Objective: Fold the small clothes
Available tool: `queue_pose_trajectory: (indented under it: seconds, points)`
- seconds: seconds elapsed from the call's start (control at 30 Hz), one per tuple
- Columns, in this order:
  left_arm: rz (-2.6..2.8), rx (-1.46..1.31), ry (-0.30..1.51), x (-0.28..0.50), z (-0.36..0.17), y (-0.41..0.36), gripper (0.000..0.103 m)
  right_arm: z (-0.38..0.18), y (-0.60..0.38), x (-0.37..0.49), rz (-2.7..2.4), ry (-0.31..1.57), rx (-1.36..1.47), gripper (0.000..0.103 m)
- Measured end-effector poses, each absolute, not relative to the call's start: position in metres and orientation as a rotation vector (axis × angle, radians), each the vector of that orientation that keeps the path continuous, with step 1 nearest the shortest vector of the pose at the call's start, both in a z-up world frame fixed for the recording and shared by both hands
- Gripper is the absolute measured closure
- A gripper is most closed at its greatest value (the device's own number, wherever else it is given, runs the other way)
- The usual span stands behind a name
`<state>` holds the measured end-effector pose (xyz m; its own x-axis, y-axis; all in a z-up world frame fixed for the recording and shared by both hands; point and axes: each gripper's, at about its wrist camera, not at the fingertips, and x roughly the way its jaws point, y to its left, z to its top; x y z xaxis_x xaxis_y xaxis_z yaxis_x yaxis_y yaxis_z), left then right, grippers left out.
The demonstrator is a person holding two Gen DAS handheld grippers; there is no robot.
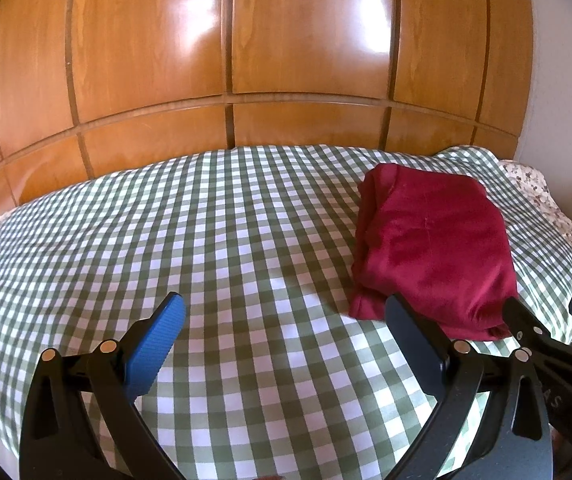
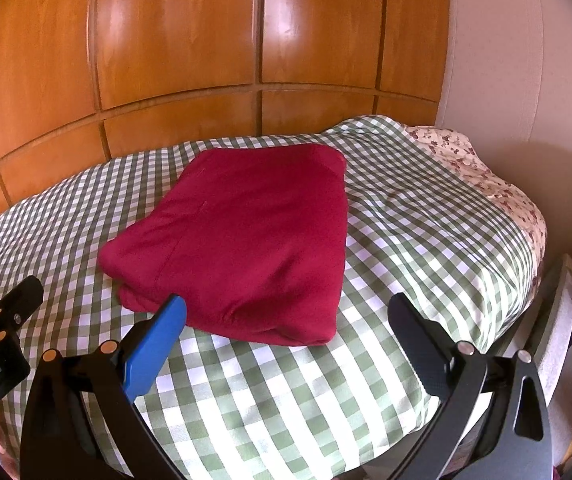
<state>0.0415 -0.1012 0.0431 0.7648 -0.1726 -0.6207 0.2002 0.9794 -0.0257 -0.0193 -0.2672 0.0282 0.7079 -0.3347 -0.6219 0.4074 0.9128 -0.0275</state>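
Folded red garment [image 2: 241, 248] lies flat on my green-checked bedcover [image 2: 406, 240], toward the end by the floral pillow [image 2: 486, 176]. My left gripper [image 1: 286, 332] and right gripper [image 2: 286, 332] both hover near it, jaws spread wide, holding nothing.

Count: 1 folded red garment [image 2: 241, 248], right side of the bed, no other clothes in view. 1 green-and-white checked cover [image 1: 205, 240] over the bed. 1 floral-print fabric [image 2: 482, 172] at the far right edge, can't tell if it's a sheet or a pillow. 2 grippers: left gripper [image 1: 286, 340] and right gripper [image 2: 290, 336], each with 2 fingers, spread wide, nothing between them. Wooden panelling [image 1: 225, 40] at the far side: 1 wall of it, several panels, full count cut off by the frame.
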Motion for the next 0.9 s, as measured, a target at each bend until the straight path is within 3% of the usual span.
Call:
queue_pose_trajectory:
  seconds: [0.9]
  points:
    - [-0.225,0.056,0.647,0.0342,0.0493,-0.1053,0.004,0.0286,-0.2670,-0.0199,-0.416,0.664,0.120,0.002]
